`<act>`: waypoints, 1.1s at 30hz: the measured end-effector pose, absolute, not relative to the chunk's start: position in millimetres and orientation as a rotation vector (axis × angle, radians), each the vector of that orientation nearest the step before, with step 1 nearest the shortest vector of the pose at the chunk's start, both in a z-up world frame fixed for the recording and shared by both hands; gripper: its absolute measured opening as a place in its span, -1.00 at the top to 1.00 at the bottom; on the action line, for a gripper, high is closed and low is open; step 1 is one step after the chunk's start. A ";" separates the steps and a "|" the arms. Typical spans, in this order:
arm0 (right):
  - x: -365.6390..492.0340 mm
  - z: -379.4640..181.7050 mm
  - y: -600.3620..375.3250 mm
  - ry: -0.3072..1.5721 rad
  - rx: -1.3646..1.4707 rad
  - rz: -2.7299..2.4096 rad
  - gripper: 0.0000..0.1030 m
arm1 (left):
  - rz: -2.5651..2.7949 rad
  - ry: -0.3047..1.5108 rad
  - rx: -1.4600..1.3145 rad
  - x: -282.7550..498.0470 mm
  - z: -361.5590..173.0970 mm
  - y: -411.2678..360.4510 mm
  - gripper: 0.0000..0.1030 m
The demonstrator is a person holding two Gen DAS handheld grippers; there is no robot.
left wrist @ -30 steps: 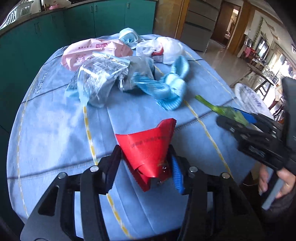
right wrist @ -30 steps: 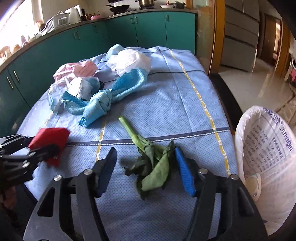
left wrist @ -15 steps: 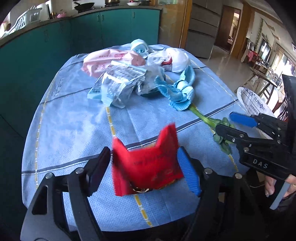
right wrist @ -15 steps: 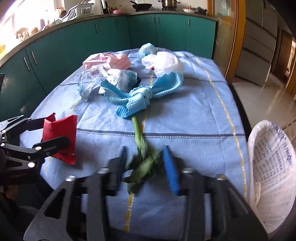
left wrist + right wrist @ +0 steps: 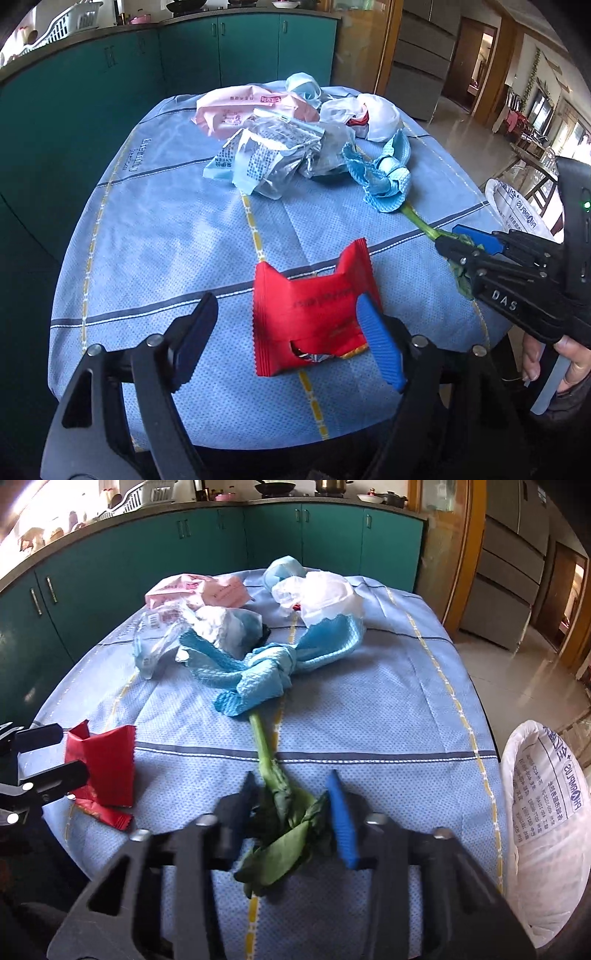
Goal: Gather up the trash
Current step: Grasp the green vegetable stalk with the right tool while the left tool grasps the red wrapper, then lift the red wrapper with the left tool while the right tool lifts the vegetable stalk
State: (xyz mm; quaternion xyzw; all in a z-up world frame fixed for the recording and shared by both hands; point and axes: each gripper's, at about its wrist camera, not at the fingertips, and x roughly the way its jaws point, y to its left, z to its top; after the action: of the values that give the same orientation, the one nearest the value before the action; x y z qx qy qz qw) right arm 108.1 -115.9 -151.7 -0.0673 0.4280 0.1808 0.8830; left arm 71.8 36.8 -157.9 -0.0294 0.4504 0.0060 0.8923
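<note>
A red snack wrapper (image 5: 314, 314) lies on the blue tablecloth (image 5: 166, 240) between the jaws of my left gripper (image 5: 286, 339), which is open; the wrapper rests against the blue right finger and is apart from the black left one. It also shows in the right wrist view (image 5: 101, 760). My right gripper (image 5: 293, 814) is shut on the leafy end of a green vegetable stalk (image 5: 282, 805); its stem runs toward a knotted blue cloth (image 5: 266, 668). The right gripper shows in the left wrist view (image 5: 465, 245) at the table's right edge.
Pink, silver and white wrappers and bags (image 5: 273, 147) are piled at the far end of the table. A white sack (image 5: 546, 812) stands open beside the table's right edge. Green cabinets (image 5: 184, 546) run behind the table.
My left gripper has opened and let the red wrapper drop flat onto the cloth. My right gripper has closed its jaws onto the green leaves.
</note>
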 end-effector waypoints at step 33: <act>104.7 -149.0 -162.5 0.901 -0.023 0.255 -0.24 | -0.028 1.000 -0.014 95.8 -180.9 13.0 -0.77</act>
State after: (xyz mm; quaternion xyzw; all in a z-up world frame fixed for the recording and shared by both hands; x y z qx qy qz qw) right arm 104.7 -162.5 -149.0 -0.0111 0.4341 0.1230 0.8924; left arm 95.8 13.0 -180.9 -0.0067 0.4794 -0.0134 0.8775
